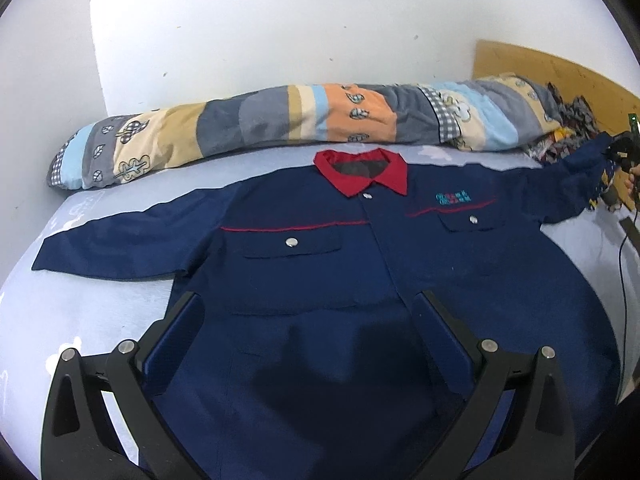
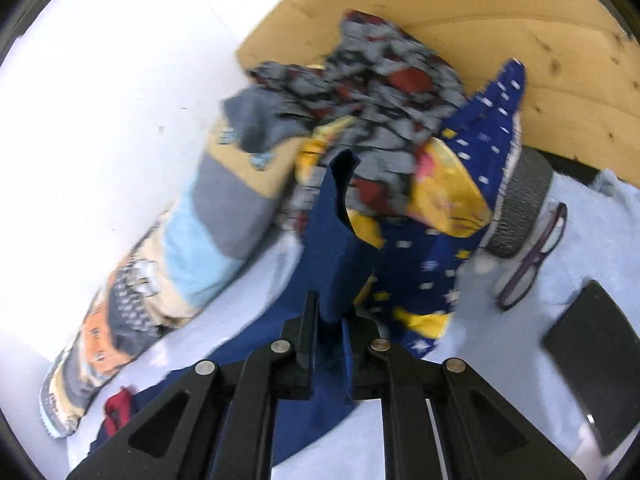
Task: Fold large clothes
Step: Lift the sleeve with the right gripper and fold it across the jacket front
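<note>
A navy work shirt with a red collar lies face up on the pale blue bed sheet, its left sleeve spread flat. My left gripper is open and empty, hovering over the shirt's lower front. My right gripper is shut on the cuff of the shirt's right sleeve and holds it raised off the bed. That gripper also shows far right in the left wrist view.
A rolled patchwork quilt lies along the white wall behind the shirt. Crumpled clothes are piled at a wooden headboard. Purple glasses, a grey ribbed roll and a black tablet lie on the sheet.
</note>
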A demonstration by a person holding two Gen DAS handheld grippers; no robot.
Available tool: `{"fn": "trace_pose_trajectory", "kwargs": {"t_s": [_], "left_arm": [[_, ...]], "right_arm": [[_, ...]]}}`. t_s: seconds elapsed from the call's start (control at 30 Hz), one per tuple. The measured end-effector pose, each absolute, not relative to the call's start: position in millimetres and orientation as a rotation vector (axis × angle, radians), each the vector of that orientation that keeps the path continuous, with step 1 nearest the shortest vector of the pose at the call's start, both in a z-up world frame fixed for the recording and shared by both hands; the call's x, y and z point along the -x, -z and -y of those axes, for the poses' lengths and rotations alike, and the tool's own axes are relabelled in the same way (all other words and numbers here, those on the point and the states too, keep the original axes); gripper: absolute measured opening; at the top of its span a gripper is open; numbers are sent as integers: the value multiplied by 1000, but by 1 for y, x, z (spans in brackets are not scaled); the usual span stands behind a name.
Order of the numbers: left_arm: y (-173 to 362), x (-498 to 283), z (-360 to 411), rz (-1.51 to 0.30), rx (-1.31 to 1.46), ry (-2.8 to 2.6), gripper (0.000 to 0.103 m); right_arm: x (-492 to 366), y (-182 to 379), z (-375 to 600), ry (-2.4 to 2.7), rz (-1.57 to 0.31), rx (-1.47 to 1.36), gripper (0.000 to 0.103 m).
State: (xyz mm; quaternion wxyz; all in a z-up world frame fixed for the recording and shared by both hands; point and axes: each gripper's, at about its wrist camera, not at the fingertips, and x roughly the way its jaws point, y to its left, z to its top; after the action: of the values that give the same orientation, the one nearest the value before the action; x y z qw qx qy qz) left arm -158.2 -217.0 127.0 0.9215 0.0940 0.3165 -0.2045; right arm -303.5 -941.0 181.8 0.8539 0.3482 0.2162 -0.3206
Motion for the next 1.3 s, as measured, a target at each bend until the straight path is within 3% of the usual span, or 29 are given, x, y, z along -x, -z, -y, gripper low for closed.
{"fn": "trace_pose_trajectory", "kwargs": {"t_s": [0.37, 0.53, 0.73, 1.03, 1.2, 1.3], "left_arm": [[-129, 132, 169, -764, 32, 365, 103], [-144, 135, 150, -712, 32, 320, 103], [-147, 132, 127, -701, 74, 304, 103], [-147, 125, 98, -719, 157, 286, 103], [-150, 126, 101, -708, 153, 301, 103], [-151, 129, 102, -705, 152, 313, 103]], "right_arm": [[199, -290, 767, 398, -458, -634, 10], [141, -303, 646, 238, -488, -560, 10], [74, -245, 507, 105, -601, -480, 10], [6, -85, 370, 42, -888, -406, 10], [9, -48, 357, 40, -948, -423, 10], [17, -55, 343, -2, -897, -422, 10]]}}
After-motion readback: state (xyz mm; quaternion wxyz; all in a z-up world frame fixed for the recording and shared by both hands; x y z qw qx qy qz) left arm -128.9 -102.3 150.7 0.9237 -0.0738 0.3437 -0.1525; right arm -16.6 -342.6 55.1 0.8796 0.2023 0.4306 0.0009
